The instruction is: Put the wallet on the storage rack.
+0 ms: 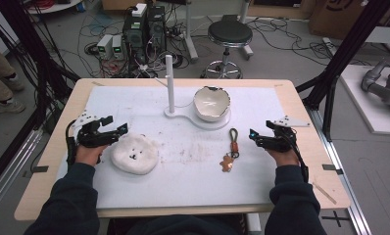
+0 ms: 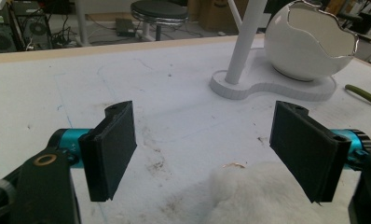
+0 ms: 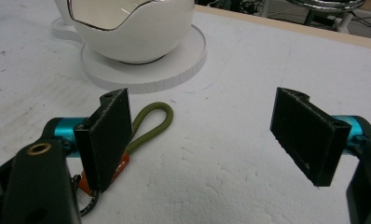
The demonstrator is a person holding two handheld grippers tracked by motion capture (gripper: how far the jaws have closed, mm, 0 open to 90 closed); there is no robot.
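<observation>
Grippers flank the work on a white-covered table [image 1: 183, 181], each held in one of the person's hands. At left, the left gripper [image 1: 115, 131] rests with its jaws spread wide and nothing between them, just left of a white fluffy plush [image 1: 134, 154] lying on the near-left part of the mat; in the left gripper view the plush [image 2: 263, 196] shows low between the black pads [image 2: 111, 149], apart from them. At right, the right gripper [image 1: 254, 137] is likewise wide open and empty, pointing left toward a keychain [image 1: 231, 149] with an olive cord loop and a brown charm, which lies near it on the mat. In the right gripper view the keychain [image 3: 148, 123] sits just beyond the left-hand pad. Farther back, at centre, a white egg-shaped bowl [image 1: 211, 104] with a jagged rim stands on a white base [image 1: 193, 119], beside an upright white post [image 1: 170, 83].
</observation>
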